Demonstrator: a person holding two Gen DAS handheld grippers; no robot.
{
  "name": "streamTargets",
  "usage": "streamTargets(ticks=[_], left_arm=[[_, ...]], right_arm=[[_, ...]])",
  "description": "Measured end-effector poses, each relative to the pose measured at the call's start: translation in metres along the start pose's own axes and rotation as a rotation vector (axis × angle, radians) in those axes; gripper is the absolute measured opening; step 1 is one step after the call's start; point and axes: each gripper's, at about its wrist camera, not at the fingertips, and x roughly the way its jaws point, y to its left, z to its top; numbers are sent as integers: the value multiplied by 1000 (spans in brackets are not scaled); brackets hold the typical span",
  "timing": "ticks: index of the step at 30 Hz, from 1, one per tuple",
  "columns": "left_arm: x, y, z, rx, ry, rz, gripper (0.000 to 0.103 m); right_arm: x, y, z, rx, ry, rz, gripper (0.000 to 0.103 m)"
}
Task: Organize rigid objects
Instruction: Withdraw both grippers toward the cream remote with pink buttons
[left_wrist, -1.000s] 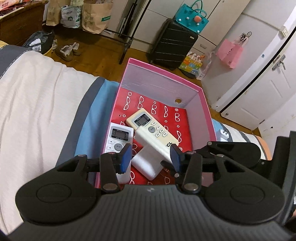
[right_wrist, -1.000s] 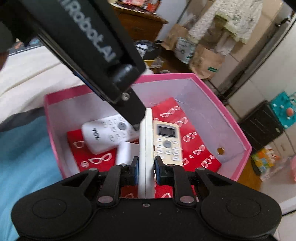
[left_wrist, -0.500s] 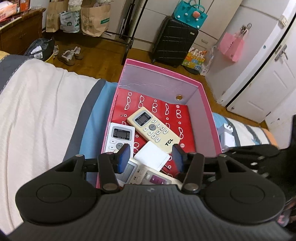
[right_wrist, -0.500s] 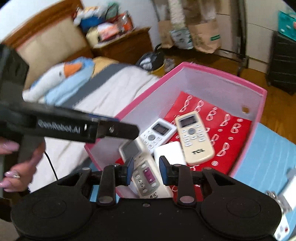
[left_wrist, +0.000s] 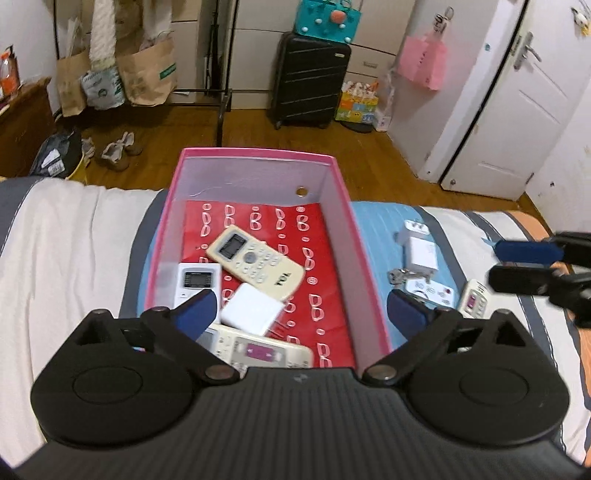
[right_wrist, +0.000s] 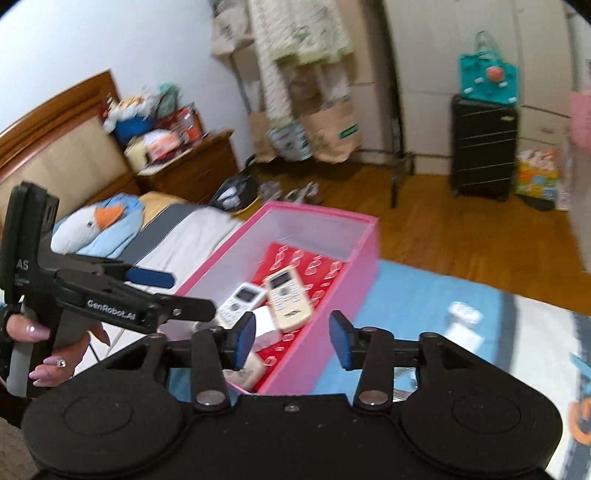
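Observation:
A pink box with red lining sits on the bed. In it lie a cream TCL remote, a small white remote, a white adapter and, at the near end, a remote with a purple patch. My left gripper hovers above the box's near end, jaws opening wide with nothing between them. My right gripper hangs above the box's near right wall, jaws opening and empty. It also shows at the right edge of the left wrist view as the right gripper.
On the blue and striped bedding right of the box lie a white charger, keys and another small remote. A plush goose lies by the headboard. A person's hand holds the left gripper. Wooden floor lies beyond the bed.
My right gripper let go of the remote it held upright; that remote now lies flat at the box's near end. Both grippers rose and drew back, and both jaws spread wider.

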Motion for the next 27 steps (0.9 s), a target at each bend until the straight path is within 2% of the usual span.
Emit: streamTargets(ticks=[6, 14, 17, 22, 27], left_arm=[[-1, -46, -6, 110, -5, -29, 100], [3, -110, -20, 226, -38, -83, 100], [11, -130, -27, 233, -28, -120, 100], [35, -156, -41, 209, 16, -151, 100], [69, -179, -66, 182, 100, -181, 97]], right_arm=[[-34, -33, -27, 99, -34, -73, 66], [-38, -84, -72, 215, 12, -148, 67], [-38, -109, -81, 241, -11, -148, 72], [-20, -145, -92, 243, -19, -162, 72], [4, -185, -98, 253, 7, -168, 72]])
